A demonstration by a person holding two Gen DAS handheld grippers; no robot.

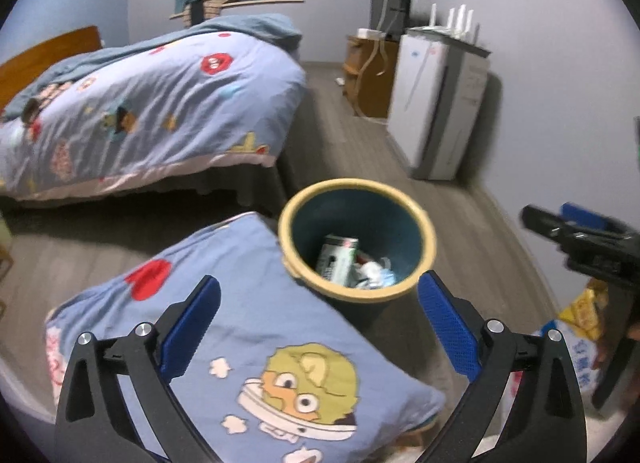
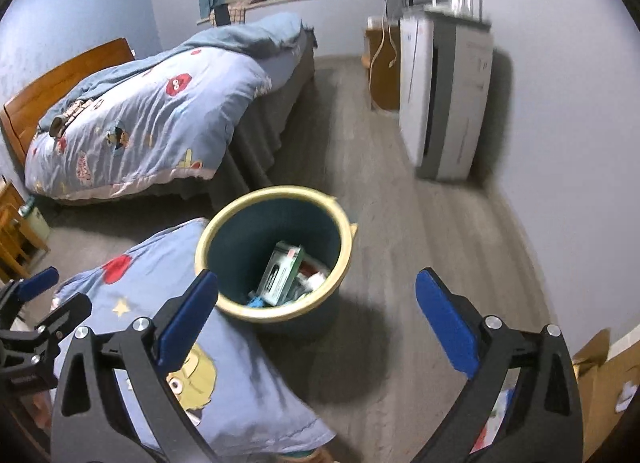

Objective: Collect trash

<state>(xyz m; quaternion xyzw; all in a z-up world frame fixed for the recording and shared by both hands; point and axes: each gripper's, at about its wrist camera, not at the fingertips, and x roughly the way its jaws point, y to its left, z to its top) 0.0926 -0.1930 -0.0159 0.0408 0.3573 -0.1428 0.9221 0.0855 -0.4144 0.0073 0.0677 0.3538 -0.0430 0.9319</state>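
Dim bluish indoor light, soft shadows, motion blur, fisheye-bent dark edges

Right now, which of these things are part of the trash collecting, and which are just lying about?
Part of the job:
trash bin
green and white box inside it
crumpled wrappers inside it
left gripper, open
right gripper, open

Just lying about:
cartoon pillow
bed
white appliance

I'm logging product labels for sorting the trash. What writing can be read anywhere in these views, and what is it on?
No text reads clearly.
Green-and-white box in the trash bin: dark print, too blurred to read.
Yellow snack bag, at the left view's right edge: print illegible.
White-and-blue package below it: large blue characters, blurred and cut off.
White appliance: small blue marks, too small.
Pillow: cartoon pictures only.
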